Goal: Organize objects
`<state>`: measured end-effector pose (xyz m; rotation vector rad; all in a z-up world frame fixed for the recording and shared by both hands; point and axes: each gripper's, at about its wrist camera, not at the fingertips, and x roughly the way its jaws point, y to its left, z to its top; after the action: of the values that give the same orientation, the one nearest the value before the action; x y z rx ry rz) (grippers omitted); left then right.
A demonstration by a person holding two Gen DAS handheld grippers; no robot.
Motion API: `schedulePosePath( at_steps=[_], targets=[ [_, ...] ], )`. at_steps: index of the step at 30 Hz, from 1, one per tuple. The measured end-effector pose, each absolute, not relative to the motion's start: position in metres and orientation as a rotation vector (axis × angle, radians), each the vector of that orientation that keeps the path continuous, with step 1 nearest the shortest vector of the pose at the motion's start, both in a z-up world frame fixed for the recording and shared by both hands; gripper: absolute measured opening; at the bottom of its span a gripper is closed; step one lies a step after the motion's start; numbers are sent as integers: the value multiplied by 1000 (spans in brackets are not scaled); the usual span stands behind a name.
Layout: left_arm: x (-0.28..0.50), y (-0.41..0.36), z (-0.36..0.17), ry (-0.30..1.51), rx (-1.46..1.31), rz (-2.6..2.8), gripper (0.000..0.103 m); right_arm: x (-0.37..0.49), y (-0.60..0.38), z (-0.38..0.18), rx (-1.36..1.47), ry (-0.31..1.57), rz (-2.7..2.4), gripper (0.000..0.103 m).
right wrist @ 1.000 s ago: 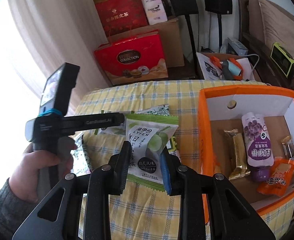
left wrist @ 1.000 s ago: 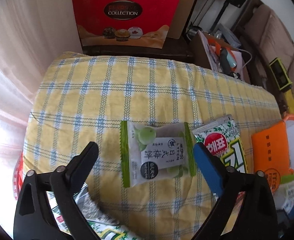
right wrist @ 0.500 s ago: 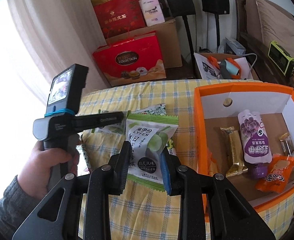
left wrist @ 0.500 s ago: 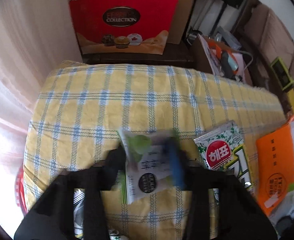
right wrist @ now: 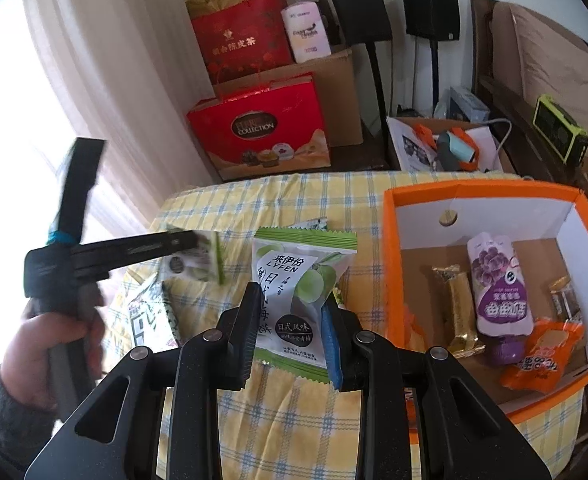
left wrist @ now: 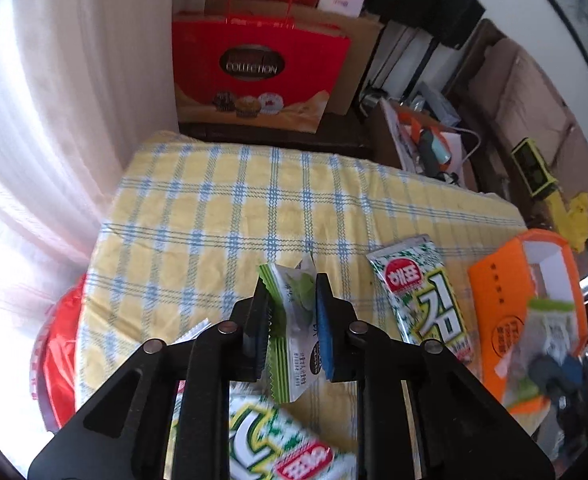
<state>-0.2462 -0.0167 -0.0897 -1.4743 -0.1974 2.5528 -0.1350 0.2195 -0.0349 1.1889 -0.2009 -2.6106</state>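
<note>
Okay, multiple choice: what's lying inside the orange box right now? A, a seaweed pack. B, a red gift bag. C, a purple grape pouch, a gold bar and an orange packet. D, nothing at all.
C: the right wrist view shows the purple grape pouch, the gold bar and the orange packet on the floor of the orange box.

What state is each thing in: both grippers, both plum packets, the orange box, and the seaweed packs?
Left gripper: shut on a plum packet, jaws just closed.
Left plum packet: pinched, crumpled, off the cloth.
Right gripper: shut on its plum packet.
Right plum packet: held upright, front facing the camera.
Orange box: open, snacks inside.
Seaweed packs: lying flat on the checked cloth.
</note>
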Motion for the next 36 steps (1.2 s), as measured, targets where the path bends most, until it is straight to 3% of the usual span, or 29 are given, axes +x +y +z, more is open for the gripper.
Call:
schedulePosePath(
  at_steps=[36],
  targets=[
    [-170,37,-5,-63,-1188,2627,17,-111,252,23,1040,-104,-2754,28]
  ],
)
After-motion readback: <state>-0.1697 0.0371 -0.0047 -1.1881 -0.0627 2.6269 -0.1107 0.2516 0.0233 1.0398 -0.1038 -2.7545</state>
